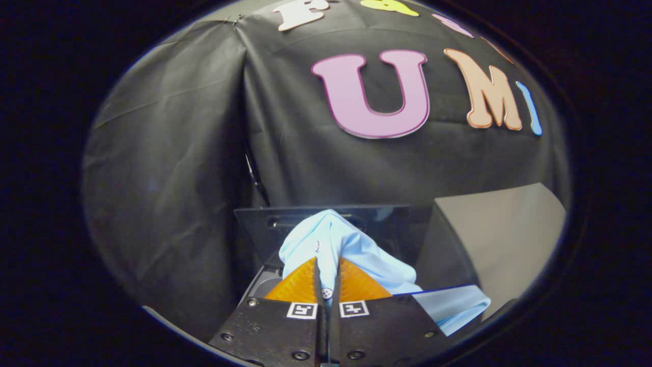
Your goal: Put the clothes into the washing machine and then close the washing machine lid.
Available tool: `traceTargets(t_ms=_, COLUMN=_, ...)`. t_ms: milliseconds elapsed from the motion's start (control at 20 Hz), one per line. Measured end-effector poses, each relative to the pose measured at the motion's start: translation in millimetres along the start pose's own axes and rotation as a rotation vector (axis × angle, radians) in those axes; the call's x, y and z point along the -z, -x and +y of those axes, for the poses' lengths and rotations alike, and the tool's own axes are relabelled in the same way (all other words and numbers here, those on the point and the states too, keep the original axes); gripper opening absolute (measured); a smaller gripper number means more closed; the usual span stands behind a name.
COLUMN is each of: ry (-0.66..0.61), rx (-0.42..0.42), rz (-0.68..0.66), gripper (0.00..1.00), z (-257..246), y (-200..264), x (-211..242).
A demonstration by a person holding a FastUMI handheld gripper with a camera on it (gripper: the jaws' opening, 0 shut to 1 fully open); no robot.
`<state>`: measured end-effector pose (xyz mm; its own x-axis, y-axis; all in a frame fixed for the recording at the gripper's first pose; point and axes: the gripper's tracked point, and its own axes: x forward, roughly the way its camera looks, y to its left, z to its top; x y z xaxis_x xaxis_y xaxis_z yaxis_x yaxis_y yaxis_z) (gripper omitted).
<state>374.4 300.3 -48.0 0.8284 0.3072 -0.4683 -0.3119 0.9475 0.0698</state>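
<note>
Your tongs [326, 278] are clamped on the light blue garment [351, 250]: both fingers [300, 285] press a thin fold of the cloth between them, with only a narrow strip of fabric and a small white button showing in the slit. The rest of the garment bunches up just ahead of the fingers and spills off to the right, where one part hangs down behind a transparent panel edge beside the right finger.

Beyond the garment stands the washing machine lid [387, 224], a dark, see-through panel raised upright, so the machine is open. Below the left finger you see a bit of the washing machine [265, 285], its pale grey top and a curved rim. The garment sits above that opening, held in the air, not yet inside the drum. To the right of the lid a plain grey board [504, 239] leans against the booth's wall.
</note>
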Motion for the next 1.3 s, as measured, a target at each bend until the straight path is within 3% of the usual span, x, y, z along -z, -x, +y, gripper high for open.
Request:
traceTargets(t_ms=400, ry=-0.009, rx=-0.037, rz=0.192, gripper=0.02, z=25, y=-79, x=122)
traceTargets(t_ms=600, ry=-0.007, rx=0.006, rz=0.299, gripper=0.02, z=14, y=-96, x=170)
traceTargets(t_ms=1300, ry=0.013, rx=0.082, rz=0.540, gripper=0.07, z=5, y=-113, x=224)
